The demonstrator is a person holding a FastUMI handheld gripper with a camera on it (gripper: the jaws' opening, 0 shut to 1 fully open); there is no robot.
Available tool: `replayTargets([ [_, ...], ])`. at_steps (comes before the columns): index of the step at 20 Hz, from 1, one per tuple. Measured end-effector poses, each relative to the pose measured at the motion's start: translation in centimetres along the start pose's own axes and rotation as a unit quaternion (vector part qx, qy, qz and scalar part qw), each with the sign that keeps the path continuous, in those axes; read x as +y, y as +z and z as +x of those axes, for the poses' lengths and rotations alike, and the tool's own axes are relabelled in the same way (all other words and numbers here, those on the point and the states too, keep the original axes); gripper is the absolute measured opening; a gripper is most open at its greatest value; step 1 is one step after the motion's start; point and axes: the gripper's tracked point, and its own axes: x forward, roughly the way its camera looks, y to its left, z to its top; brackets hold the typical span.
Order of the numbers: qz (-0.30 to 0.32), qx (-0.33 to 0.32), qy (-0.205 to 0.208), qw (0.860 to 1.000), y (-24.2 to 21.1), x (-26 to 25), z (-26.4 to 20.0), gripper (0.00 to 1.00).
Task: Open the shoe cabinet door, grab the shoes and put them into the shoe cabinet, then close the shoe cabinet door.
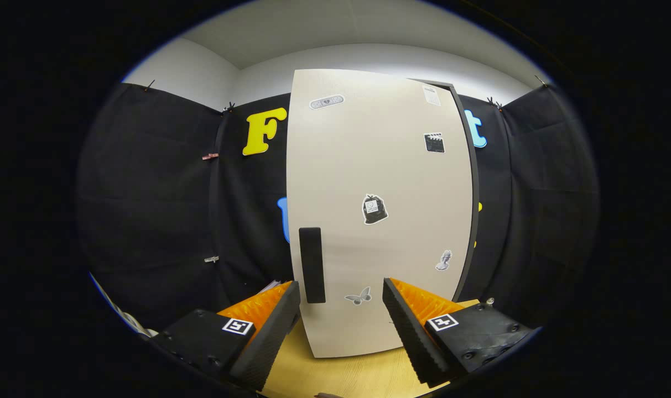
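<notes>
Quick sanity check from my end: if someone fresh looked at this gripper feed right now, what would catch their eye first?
The tall pale cabinet door standing just ahead of the open gripper, dotted with small stickers. Next, its dark vertical handle low on the door's left side, just beyond the left finger. The cabinet stands on a light wooden surface.

No legible text, brand or number. The cabinet door [379, 210] beyond the fingers carried several stickers: a plaster shape, a small white label, a clapperboard, a dark bag with a tiny label, a bust, a butterfly; any print on them was too small to read. Each of the fingers [269, 326] bore a square black-and-white coded marker [238, 325], no letters. Gripper [341, 326] fingers stood apart.
</notes>
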Motion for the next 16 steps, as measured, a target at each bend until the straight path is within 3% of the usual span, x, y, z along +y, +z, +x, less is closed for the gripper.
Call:
replayTargets([
  [16, 0.001, 0.008, -0.016, 1.0, -0.4, -1.1, 0.3, 0.98],
])
